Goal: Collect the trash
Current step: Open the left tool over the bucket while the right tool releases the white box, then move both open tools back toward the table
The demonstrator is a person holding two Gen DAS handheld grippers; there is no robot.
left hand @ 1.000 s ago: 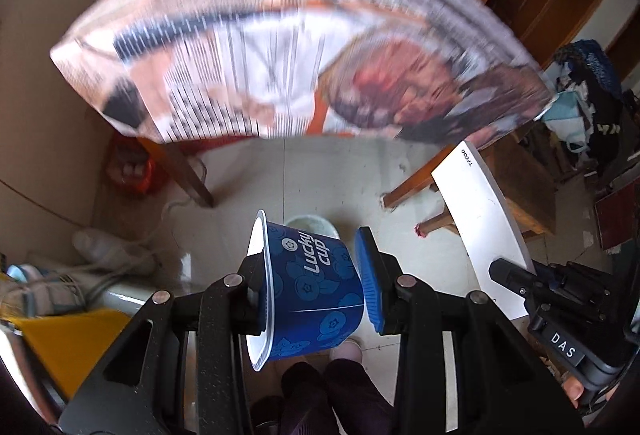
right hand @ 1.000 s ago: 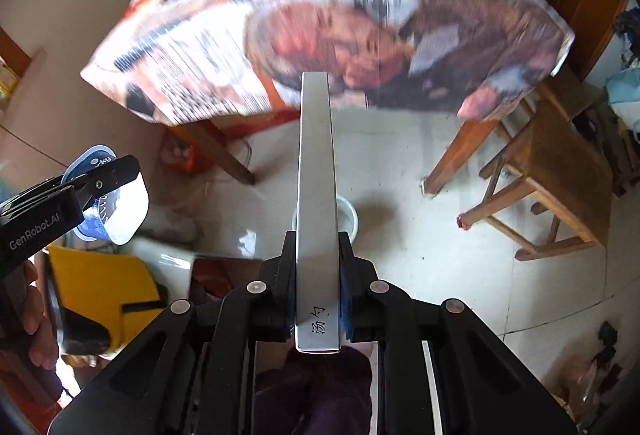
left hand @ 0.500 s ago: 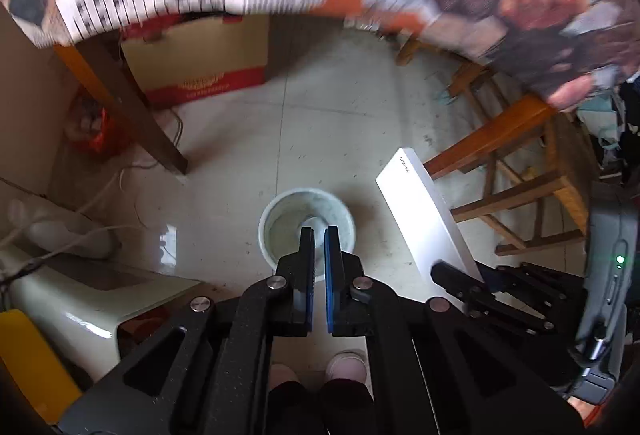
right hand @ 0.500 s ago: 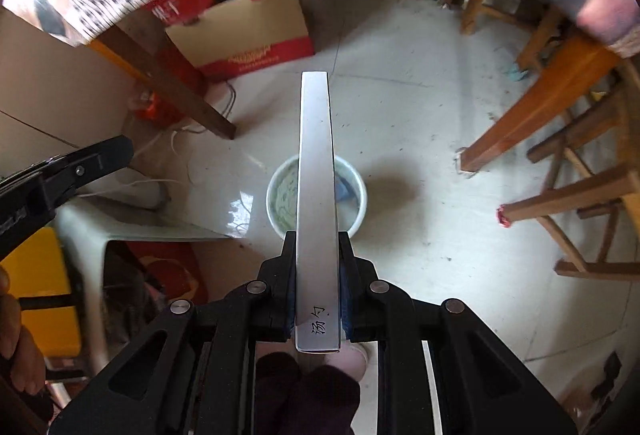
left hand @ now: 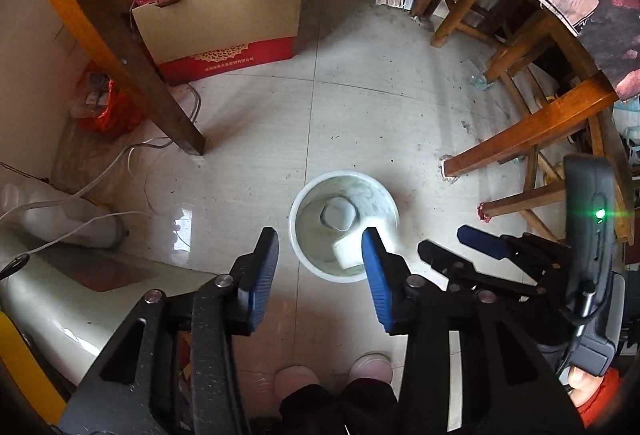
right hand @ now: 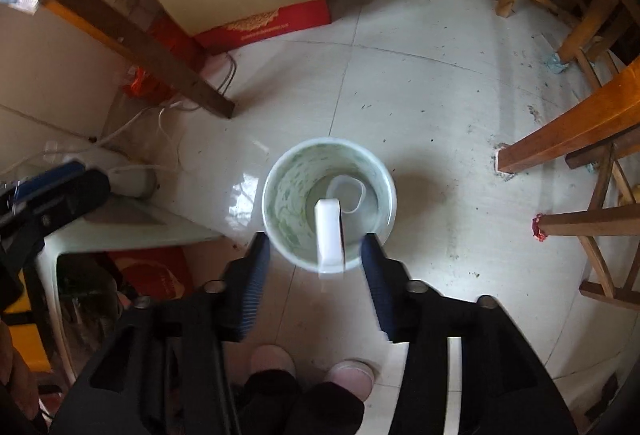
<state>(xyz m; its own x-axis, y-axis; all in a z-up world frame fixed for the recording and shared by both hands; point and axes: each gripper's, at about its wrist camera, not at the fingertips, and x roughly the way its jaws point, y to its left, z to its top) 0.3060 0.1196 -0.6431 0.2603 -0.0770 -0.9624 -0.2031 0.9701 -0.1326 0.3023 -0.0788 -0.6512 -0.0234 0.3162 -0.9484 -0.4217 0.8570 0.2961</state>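
White cardboard box (right hand: 330,235), light and stiff, drops upright into my bin (right hand: 280,171) beside the paper cup (right hand: 347,193); both my grippers, left (left hand: 318,277) and right (right hand: 316,277), are opening, nothing pinched.

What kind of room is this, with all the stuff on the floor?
Probably a lived-in room at home, maybe a dining area. A wooden table leg and wooden chairs stand on a tiled floor, with a cardboard box of belongings and a small white bin for trash.
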